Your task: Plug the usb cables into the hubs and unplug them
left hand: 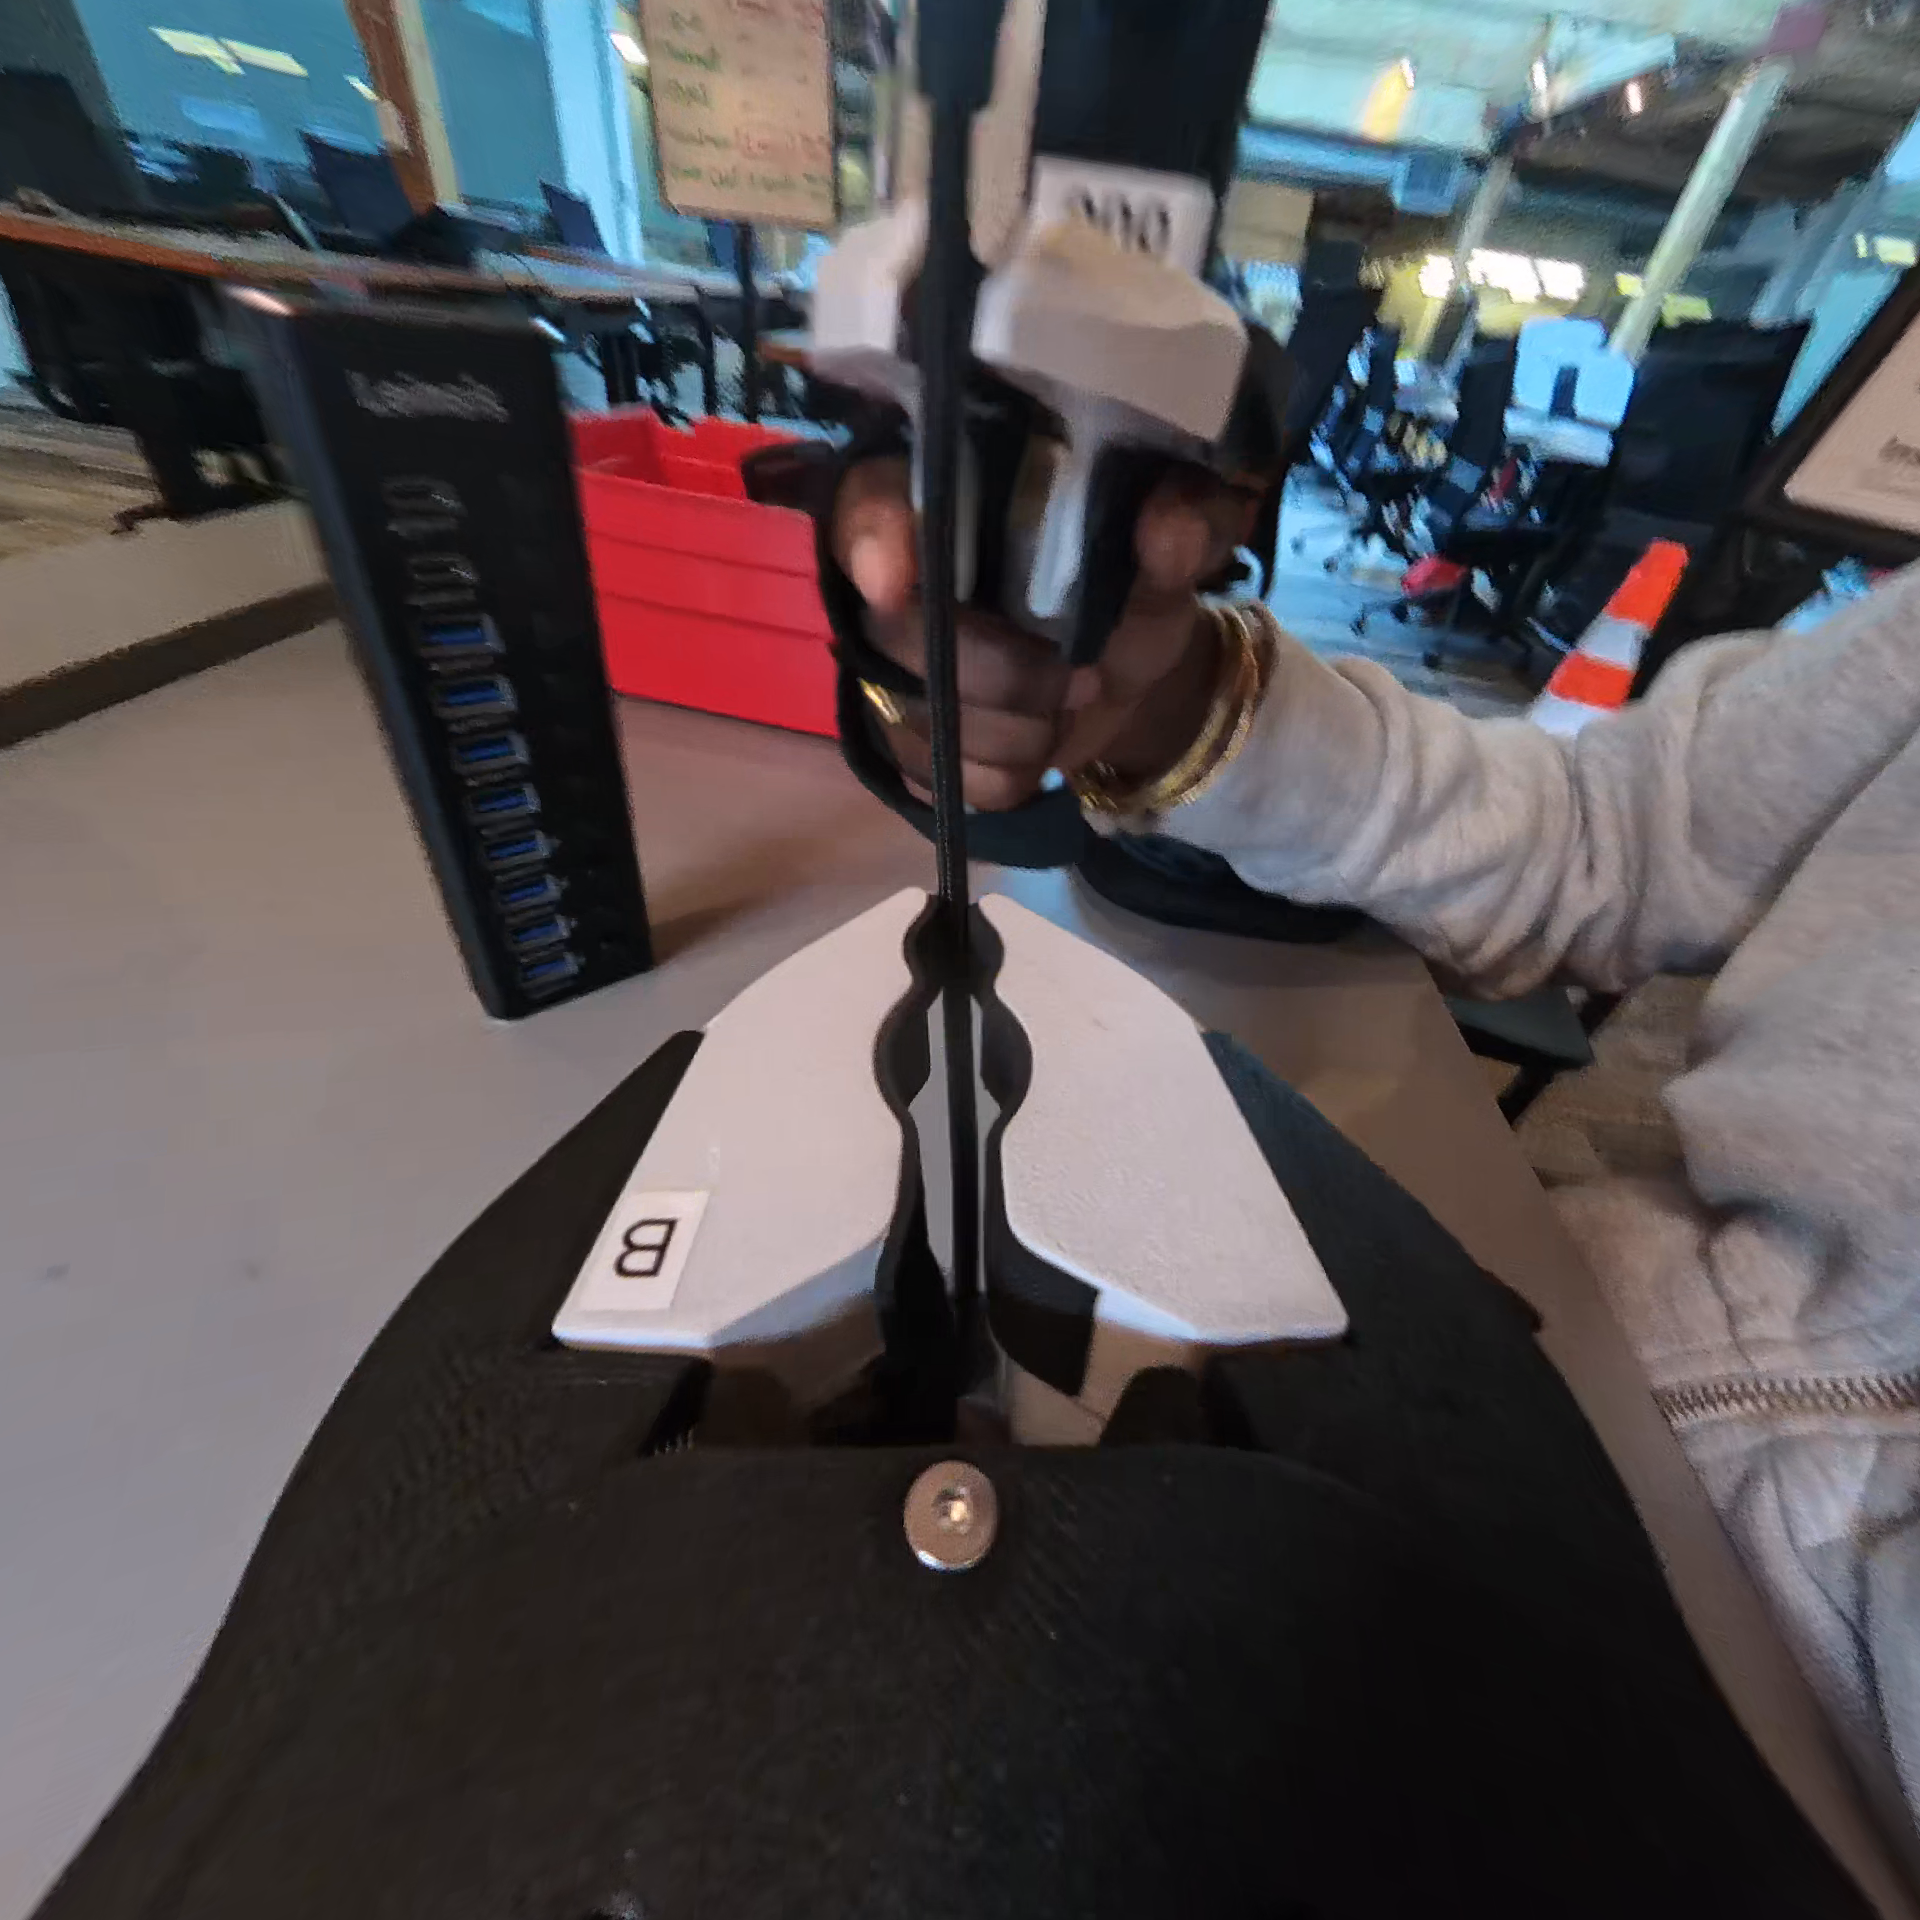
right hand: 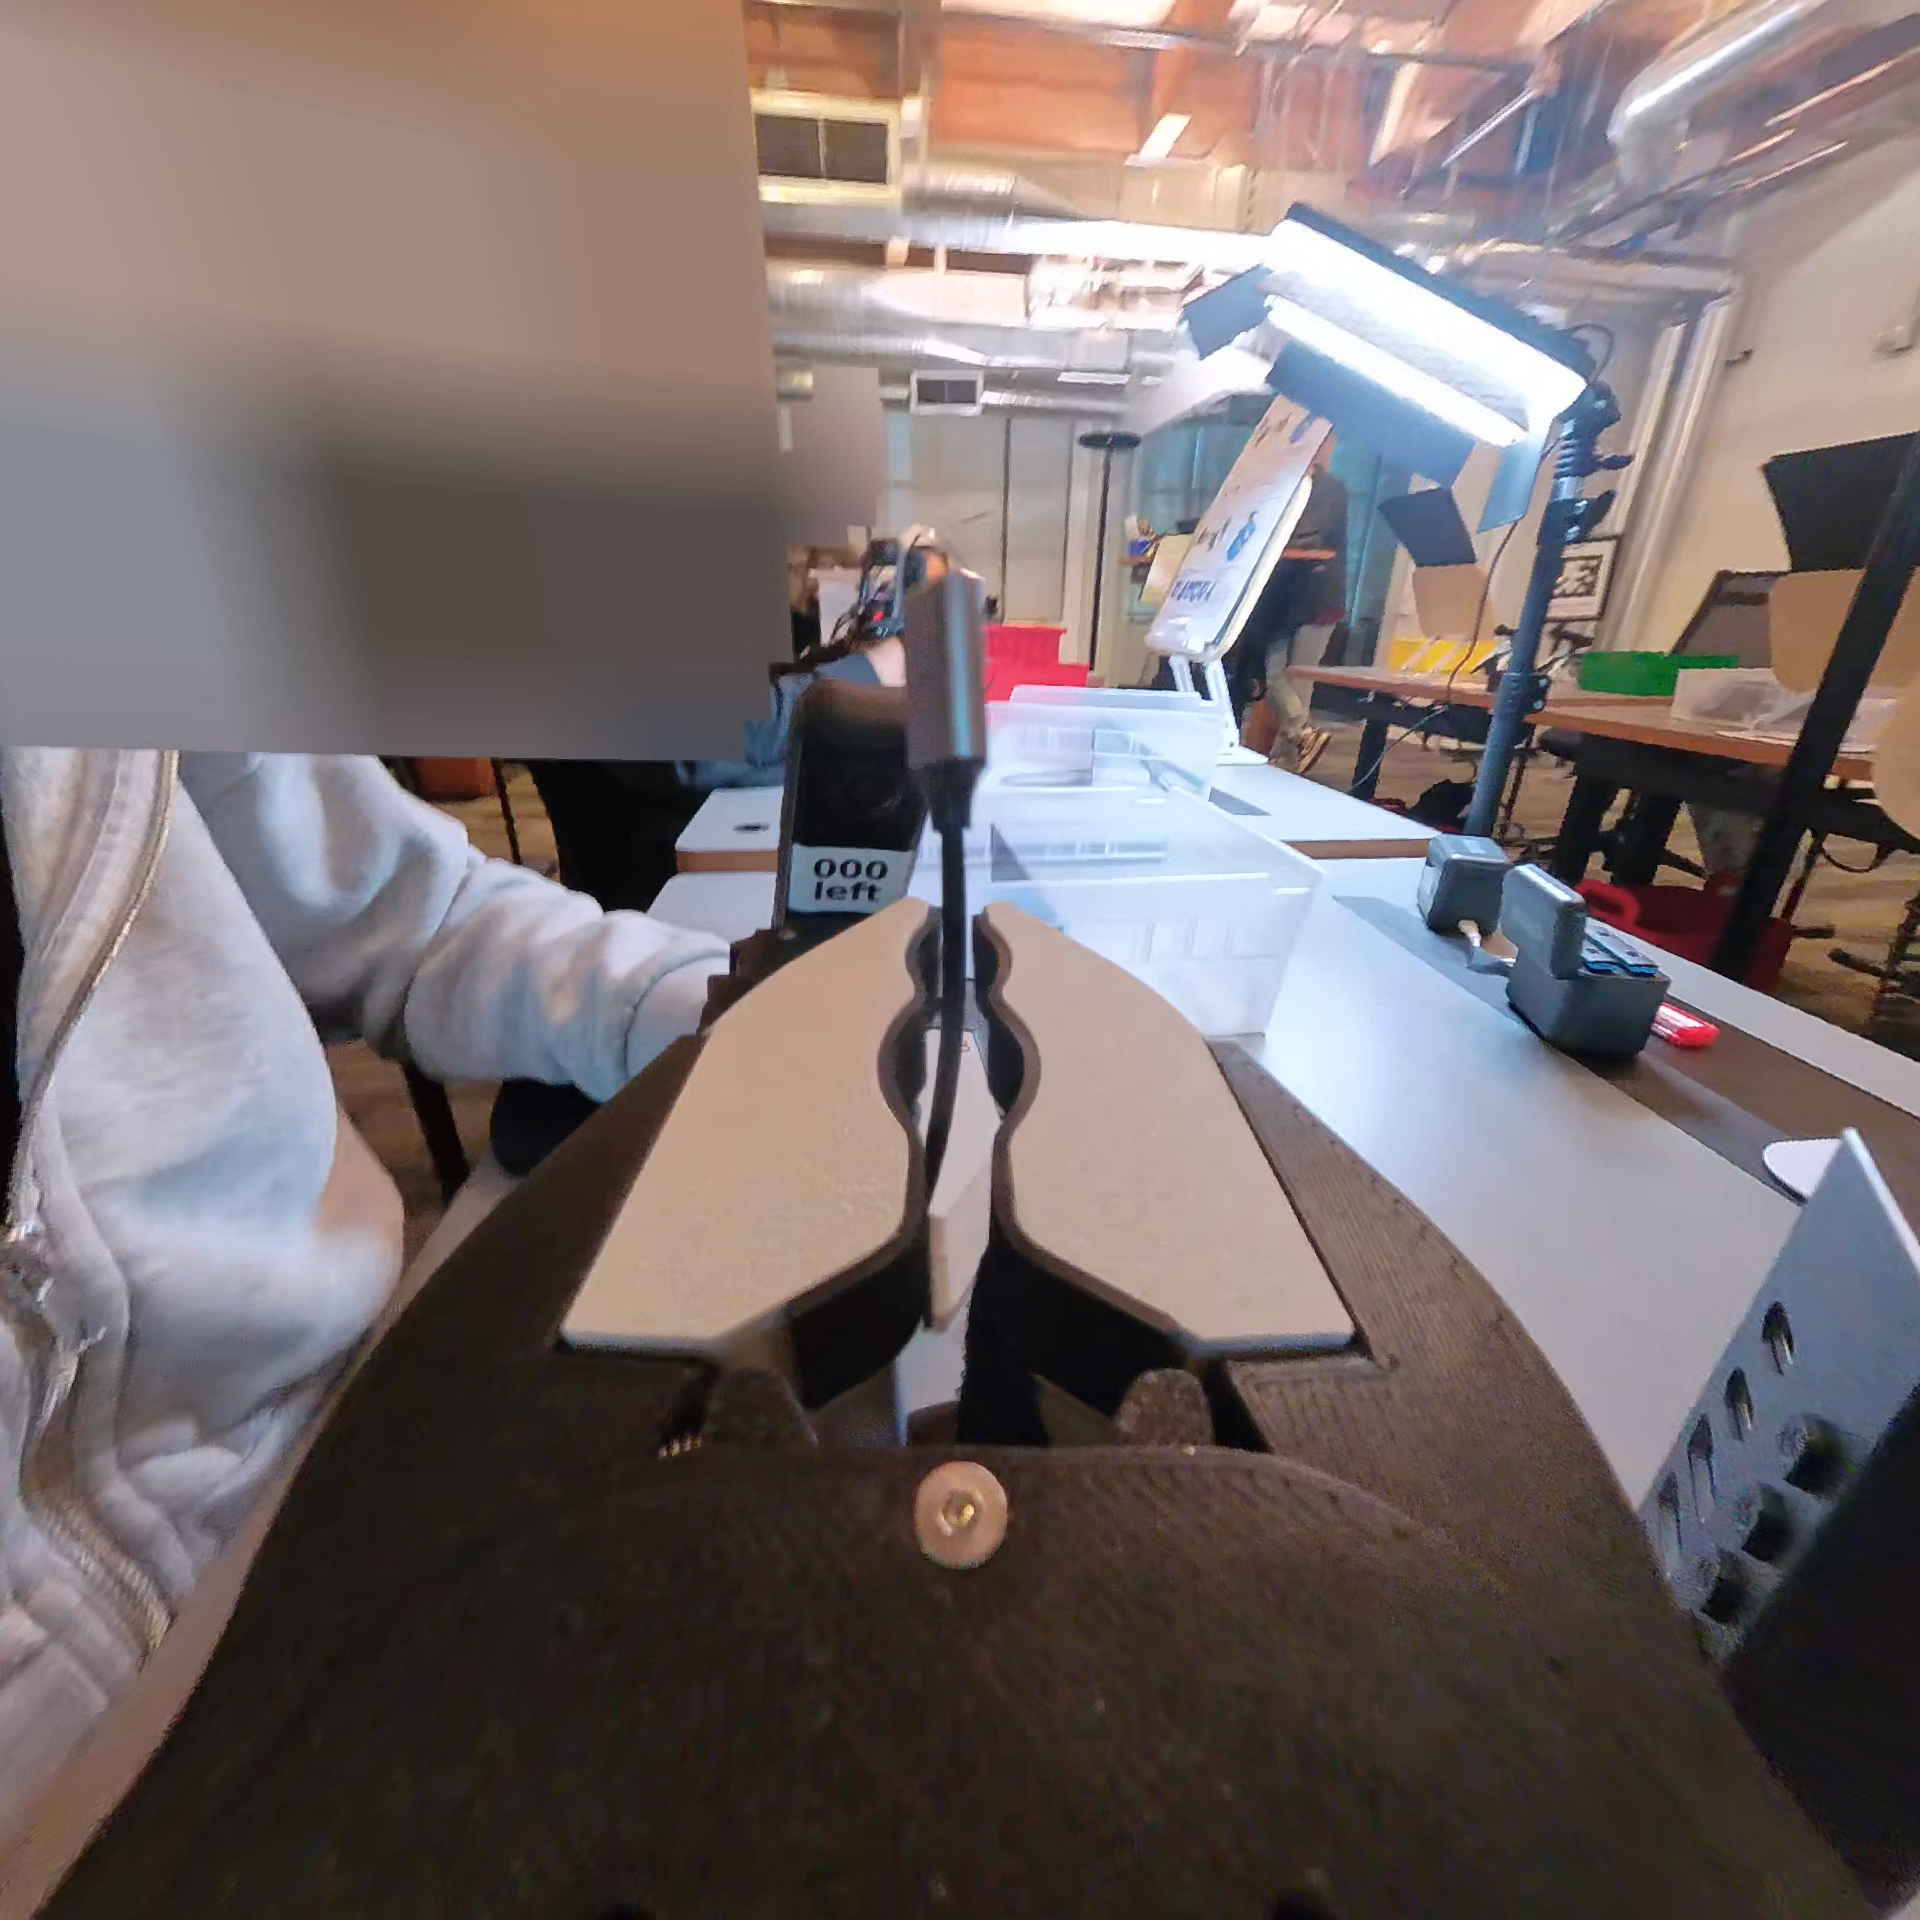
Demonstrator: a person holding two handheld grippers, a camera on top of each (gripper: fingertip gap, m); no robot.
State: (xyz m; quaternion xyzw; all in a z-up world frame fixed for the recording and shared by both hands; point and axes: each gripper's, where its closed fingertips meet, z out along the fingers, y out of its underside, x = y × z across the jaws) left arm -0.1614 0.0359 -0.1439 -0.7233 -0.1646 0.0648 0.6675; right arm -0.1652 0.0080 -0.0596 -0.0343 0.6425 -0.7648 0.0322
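USB cable (left hand: 951, 727) is pinched between my left gripper's (left hand: 951, 914) closed white fingers (left hand: 790, 1122). My right gripper (right hand: 951, 920) also clamps it, grey plug (right hand: 943, 675) projecting beyond. Farther off, black hub (left hand: 488, 665) stands upright on the table (left hand: 208, 1039), red bin (left hand: 696, 582) behind.

The left gripper (left hand: 951, 925) pinches a thin black cable (left hand: 948, 644) between its white fingers (left hand: 790, 1132), the cable running straight up out of frame. Just beyond, a hand (left hand: 997, 675) with gold bangles (left hand: 1205, 717) grips the right gripper (left hand: 1039, 343). On the grey table (left hand: 229, 1039), far left, a black hub (left hand: 478, 665) stands upright with blue ports, a red bin (left hand: 707, 582) behind it
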